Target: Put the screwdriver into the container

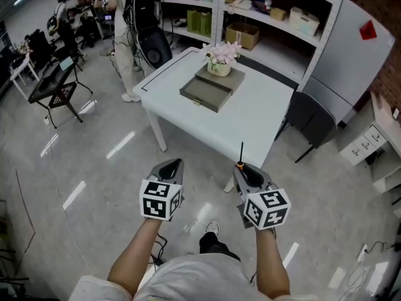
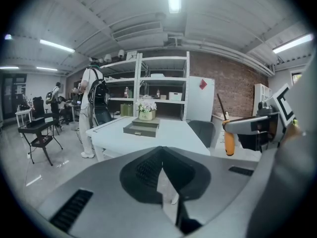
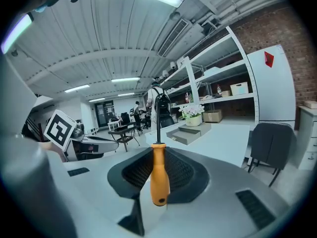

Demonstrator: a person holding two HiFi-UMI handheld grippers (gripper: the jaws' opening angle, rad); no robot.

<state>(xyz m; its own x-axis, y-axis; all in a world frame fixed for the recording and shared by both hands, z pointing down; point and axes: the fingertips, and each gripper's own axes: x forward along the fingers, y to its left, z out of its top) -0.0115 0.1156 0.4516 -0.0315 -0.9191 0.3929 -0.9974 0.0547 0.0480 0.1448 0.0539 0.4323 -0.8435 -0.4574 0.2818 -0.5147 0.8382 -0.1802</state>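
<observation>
Orange in the handle and black in the shaft, the screwdriver stands upright between the jaws of the right gripper. The jaws are pinched on the handle, and the shaft points up and forward toward the white surface. The left gripper is held beside it at about the same height, its jaws pressed together with nothing between them. Both grippers hang over the floor, short of the surface's near edge. On the surface, well apart from the screwdriver, lies the flat grey container, with 1 pot of pale pink flowers standing at its far end. 1 dark chair sits at the surface's right side, with shelves behind. A person with a black backpack stands beyond the far-left corner.
</observation>
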